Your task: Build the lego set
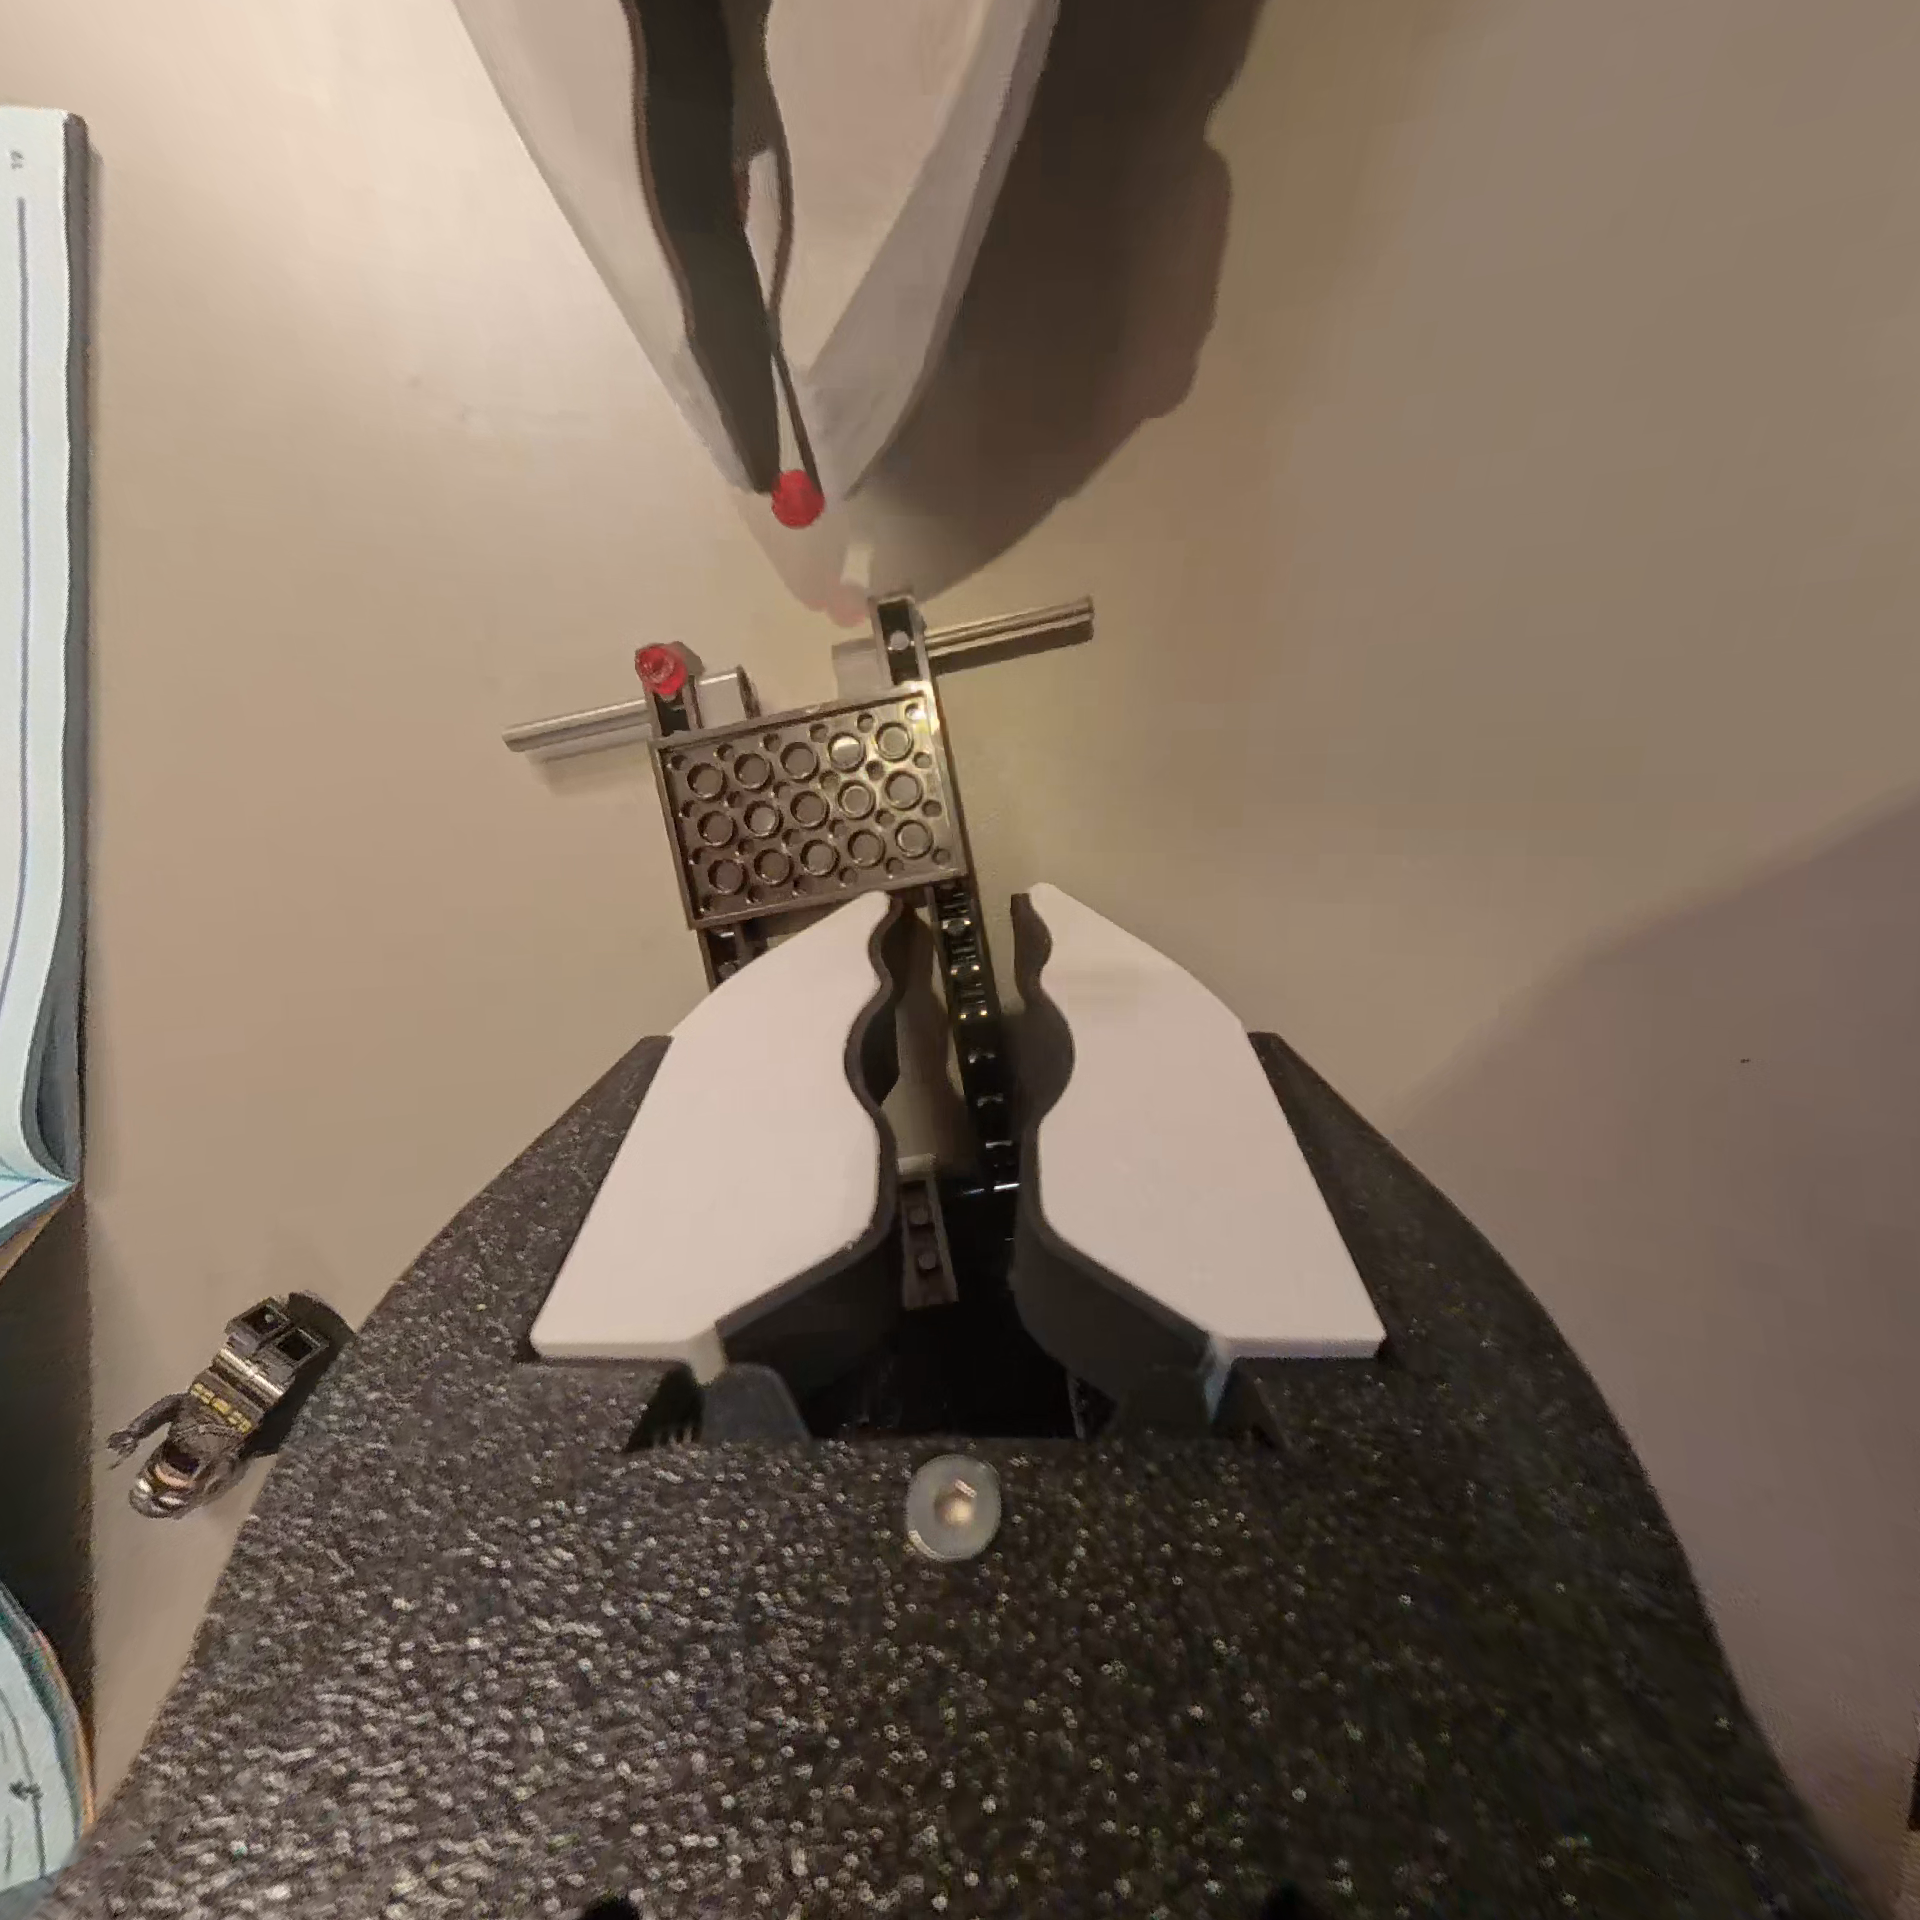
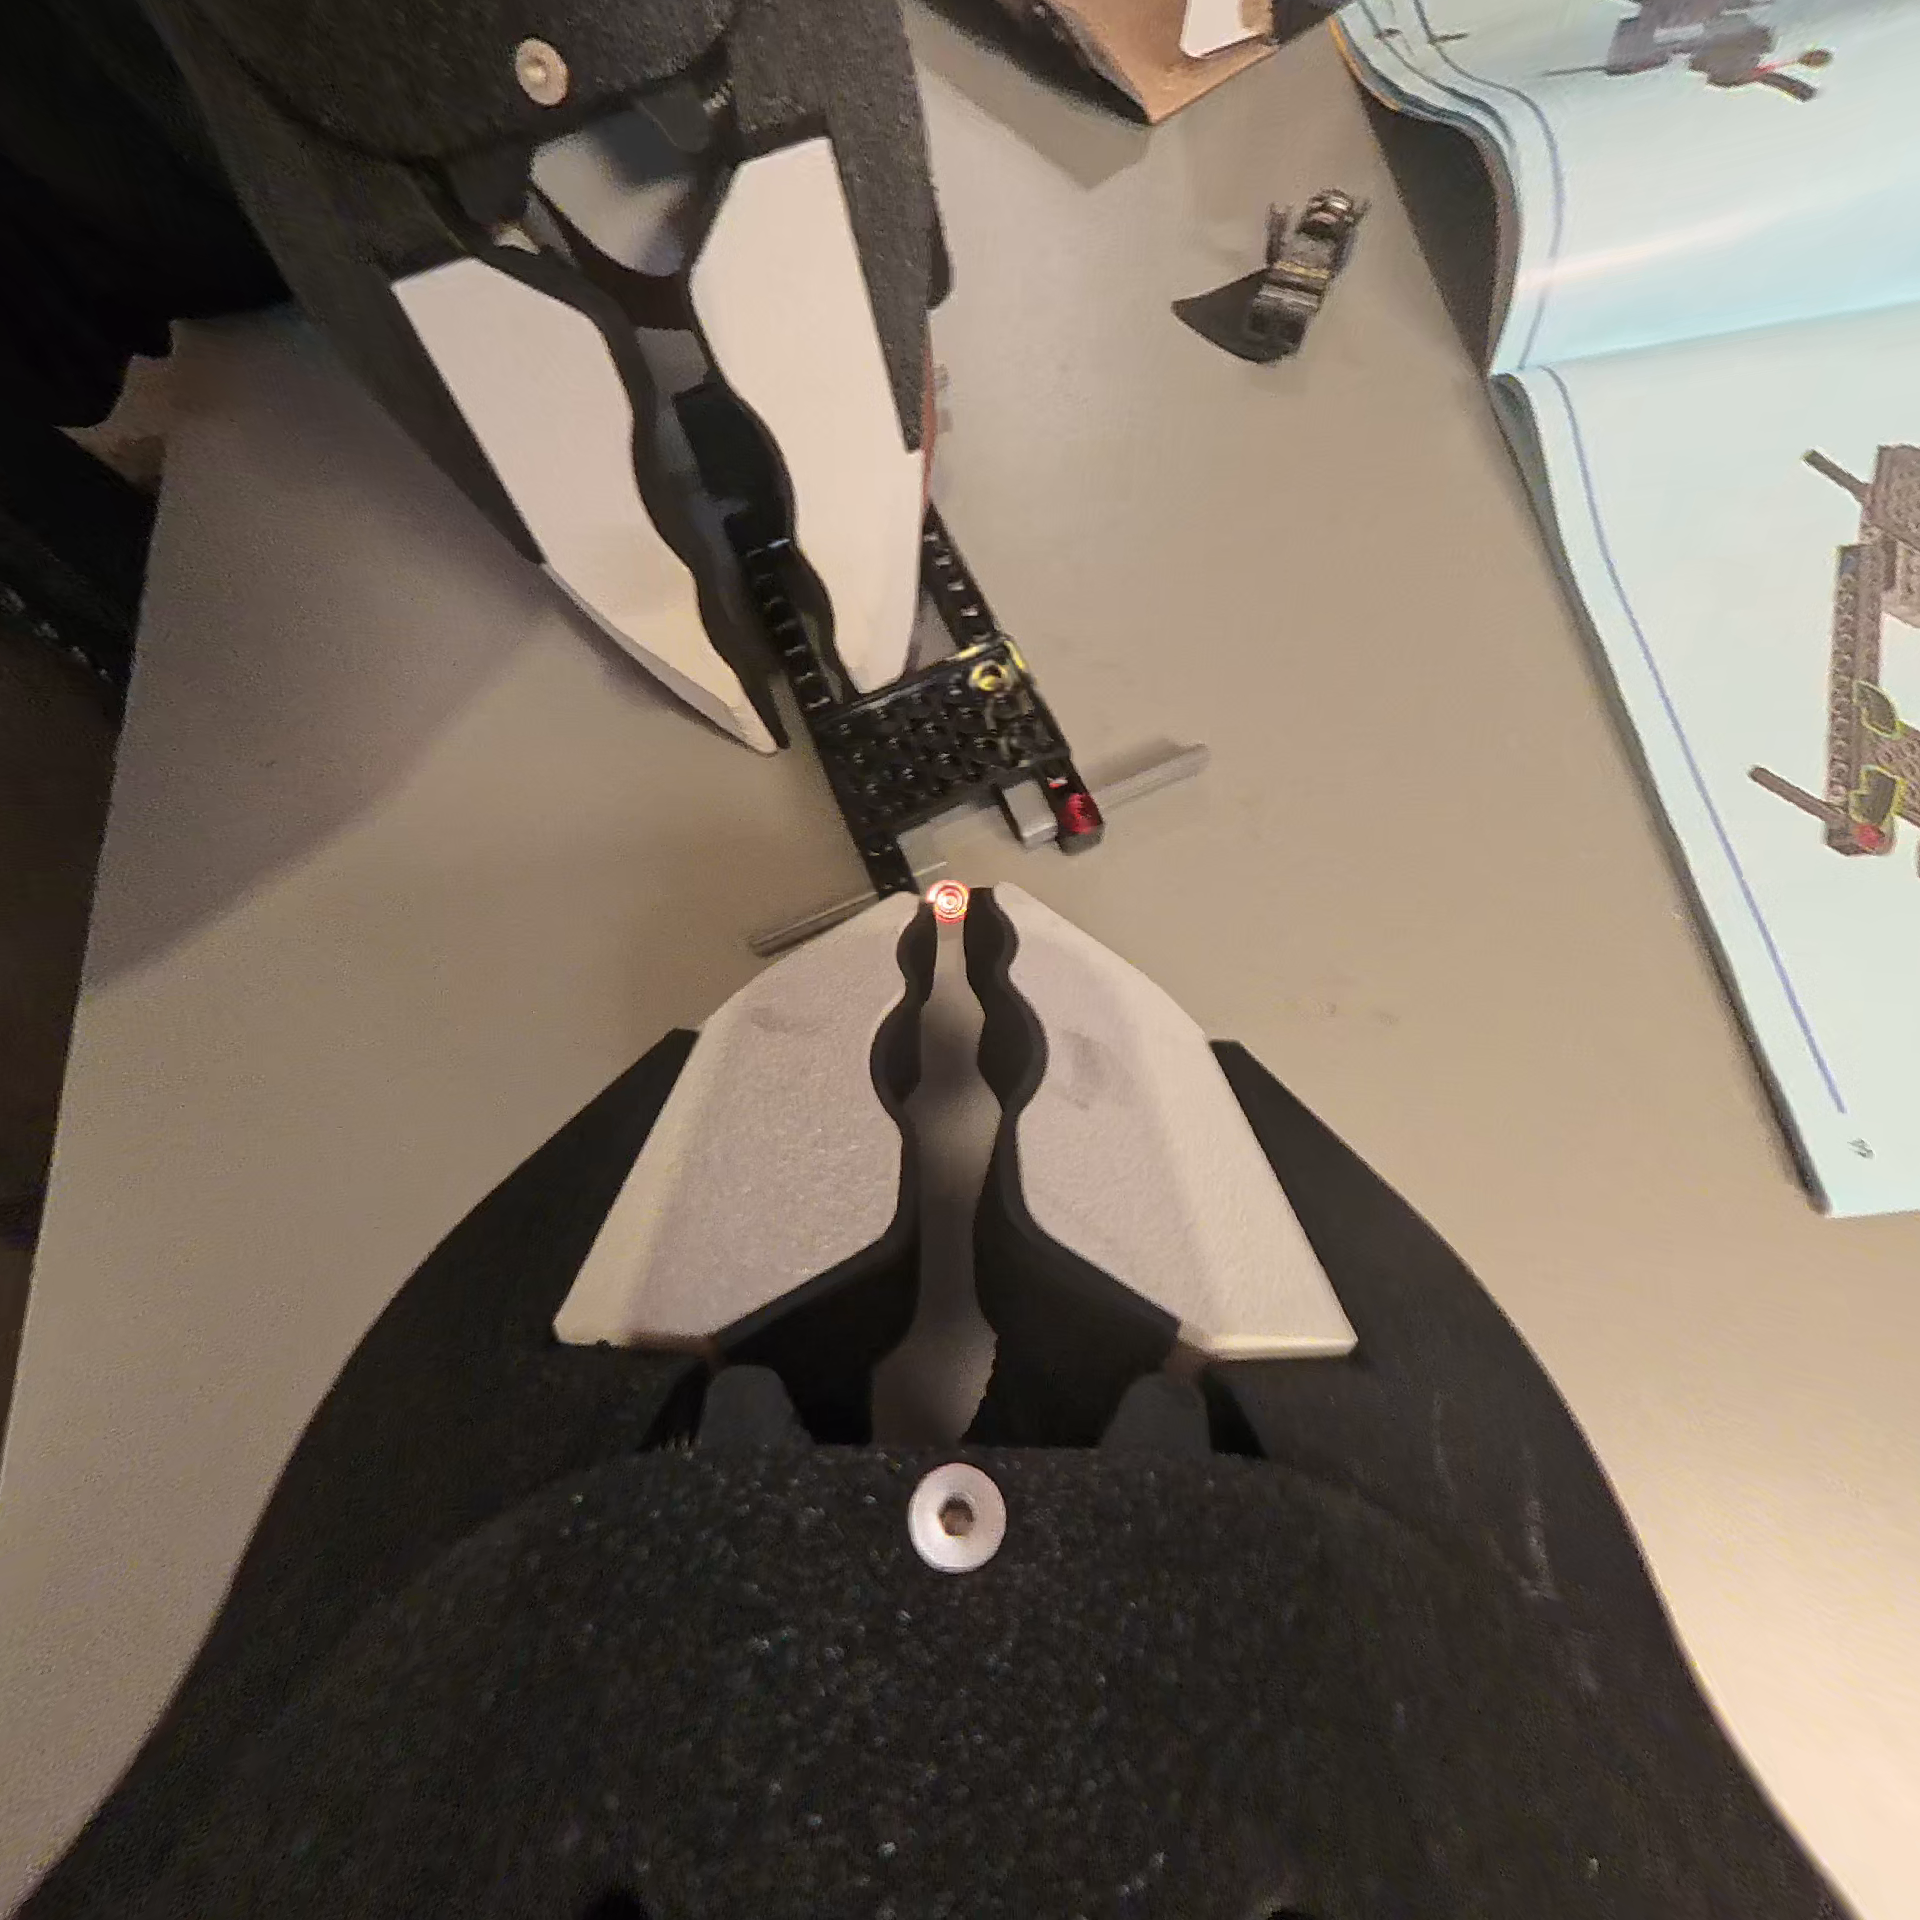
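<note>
The left claw (image 1: 951, 914) pinches the long black studded beams of a dark toy-brick frame (image 1: 810, 810), a perforated black plate crossed by a grey axle rod (image 1: 1003, 634), and holds it out level above the beige worktop (image 1: 1455, 727). The grip sits at the tail of the frame, which seems chosen to leave the far end free to be reached from the other side. Facing it, the right claw (image 2: 948, 904) is closed on a small translucent red round stud (image 2: 948, 902), caught at the very fingertips so that most of the piece sticks out past the pads. It hangs just beside the bare end of one beam, near the rod. A matching red round stud (image 1: 663, 665) already sits on the end of the other beam, so the held one looks meant as its pair. An open instruction booklet with pale blue pages (image 2: 1714, 520) lies at the worktop's edge, and a small grey and black brick sub-assembly (image 2: 1299, 270) rests apart beside it.
</note>
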`<state>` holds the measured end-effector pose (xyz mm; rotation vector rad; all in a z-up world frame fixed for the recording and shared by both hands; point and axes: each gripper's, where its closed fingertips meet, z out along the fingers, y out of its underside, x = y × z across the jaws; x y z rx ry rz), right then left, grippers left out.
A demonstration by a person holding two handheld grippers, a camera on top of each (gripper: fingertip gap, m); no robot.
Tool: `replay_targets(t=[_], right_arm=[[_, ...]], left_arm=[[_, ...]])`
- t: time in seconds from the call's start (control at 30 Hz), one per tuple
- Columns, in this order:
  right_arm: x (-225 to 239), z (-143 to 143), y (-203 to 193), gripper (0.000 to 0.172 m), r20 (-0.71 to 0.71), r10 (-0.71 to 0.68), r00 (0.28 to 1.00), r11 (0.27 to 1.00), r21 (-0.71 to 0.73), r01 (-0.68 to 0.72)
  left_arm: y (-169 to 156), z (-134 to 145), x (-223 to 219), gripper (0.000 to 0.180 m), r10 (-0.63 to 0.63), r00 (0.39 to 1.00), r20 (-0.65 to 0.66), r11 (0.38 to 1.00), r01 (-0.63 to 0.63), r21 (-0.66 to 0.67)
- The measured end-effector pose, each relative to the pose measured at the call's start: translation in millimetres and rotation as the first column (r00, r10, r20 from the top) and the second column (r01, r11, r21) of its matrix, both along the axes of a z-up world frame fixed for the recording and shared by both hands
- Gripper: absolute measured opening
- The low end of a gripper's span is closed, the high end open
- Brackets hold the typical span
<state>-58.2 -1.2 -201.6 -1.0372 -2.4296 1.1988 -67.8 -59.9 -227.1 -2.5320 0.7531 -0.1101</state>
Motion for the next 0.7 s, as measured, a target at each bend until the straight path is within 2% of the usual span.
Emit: replay_targets(t=[0.07, 0.13, 0.7], right_arm=[[3.7, -1.3, -5.8, 0.006, 0.010, 0.031, 0.999, 0.999, 0.009, -0.031], [7.4, -4.7, -9.6, 0.006, 0.025, 0.058, 0.998, 0.998, 0.029, -0.059], [13.2, -12.3, -8.8, 0.006, 0.067, 0.083, 0.994, 0.987, 0.133, -0.092]], left_arm=[[1.0, 0.0, 0.6, 0.018, -0.004, 1.000, -0.013, 1.000, 0.004, 0.005], [3.1, -0.3, 1.4, 0.009, -0.011, 1.000, -0.020, 1.000, 0.011, 0.015], [8.9, 0.2, 3.6, 0.008, -0.009, 1.000, 0.024, 0.999, 0.008, 0.031]])
